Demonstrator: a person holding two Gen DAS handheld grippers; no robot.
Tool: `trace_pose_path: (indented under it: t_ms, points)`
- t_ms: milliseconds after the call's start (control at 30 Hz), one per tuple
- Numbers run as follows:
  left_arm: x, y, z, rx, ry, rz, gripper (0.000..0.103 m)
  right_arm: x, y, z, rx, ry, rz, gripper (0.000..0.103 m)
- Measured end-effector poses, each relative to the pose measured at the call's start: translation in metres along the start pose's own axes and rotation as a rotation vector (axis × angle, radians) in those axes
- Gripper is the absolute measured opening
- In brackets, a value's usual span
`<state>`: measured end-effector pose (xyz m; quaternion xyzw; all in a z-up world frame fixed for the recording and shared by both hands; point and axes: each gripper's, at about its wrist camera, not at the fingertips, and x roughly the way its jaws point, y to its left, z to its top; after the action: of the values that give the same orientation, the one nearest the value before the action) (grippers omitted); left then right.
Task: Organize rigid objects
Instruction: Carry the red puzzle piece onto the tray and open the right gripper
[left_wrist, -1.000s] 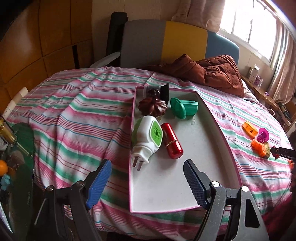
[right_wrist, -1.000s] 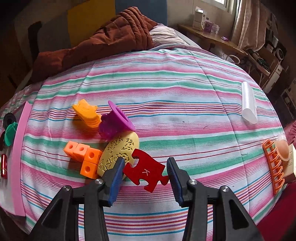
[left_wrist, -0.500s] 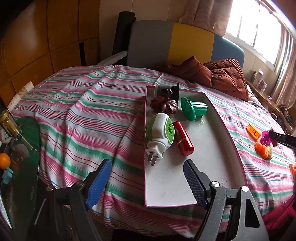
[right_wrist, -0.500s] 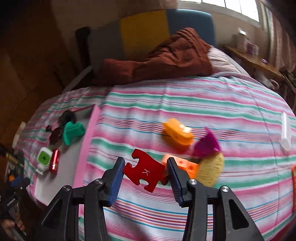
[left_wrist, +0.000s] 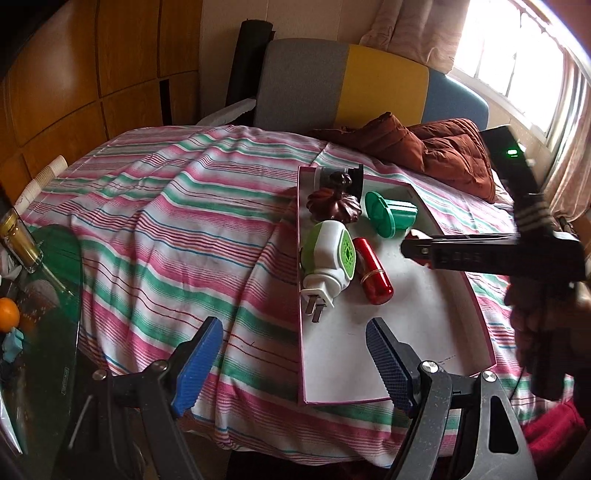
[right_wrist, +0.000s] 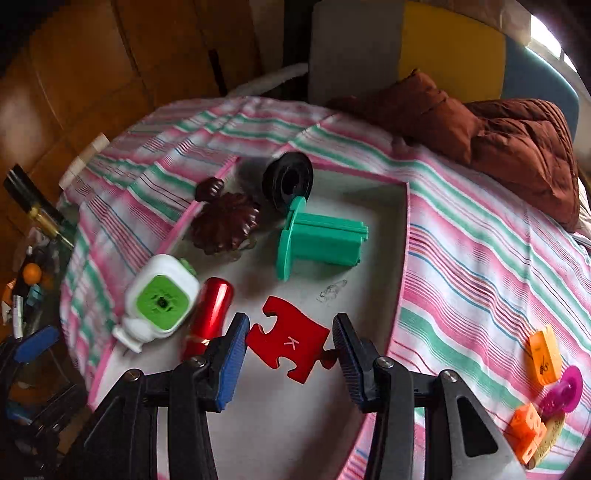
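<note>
Over the pink-rimmed tray (right_wrist: 405, 236), the right gripper (right_wrist: 288, 345) holds the red puzzle piece (right_wrist: 290, 343) marked K, its jaws closed narrow on the piece's two edges and the piece hanging clear above the tray's bare white floor. Just beside it lie the red cylinder (right_wrist: 208, 319) and the white-and-green plug-in device (right_wrist: 159, 299), with the green spool (right_wrist: 319, 242), the dark brown fluted piece (right_wrist: 225, 227) and the black ring (right_wrist: 288, 182) further back. Left gripper (left_wrist: 295, 363) stands wide and empty near the tray's front corner, holding nothing. Orange blocks (right_wrist: 526, 432), an orange clip (right_wrist: 543, 354) and a magenta piece (right_wrist: 561, 393) remain outside on the striped cloth (right_wrist: 480, 258). Risks, in my judgement: the grip takes only the thin edges, so the piece could twist or slip out before it is set down; a release from height might bounce it against the cylinder, which looks free to roll; and the tray sits on soft bedding, so a downward press could tip it.
</note>
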<state>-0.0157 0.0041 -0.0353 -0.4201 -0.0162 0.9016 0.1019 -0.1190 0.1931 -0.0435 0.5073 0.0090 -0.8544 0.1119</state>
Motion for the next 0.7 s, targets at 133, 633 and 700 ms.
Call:
trace_pose_path:
  t_ms: [133, 633, 700]
  points:
    - [0.001, 0.002, 0.000, 0.002, 0.002, 0.005, 0.080, 0.023, 0.000, 0.008, -0.027, 0.029, -0.080, 0.047]
    - [-0.005, 0.000, 0.003, 0.006, -0.012, 0.018, 0.080, 0.008, -0.008, 0.000, 0.003, -0.048, -0.071, 0.049]
    - [-0.006, -0.002, 0.003, 0.011, -0.013, 0.018, 0.080, 0.000, -0.008, -0.003, 0.008, -0.067, -0.064, 0.049]
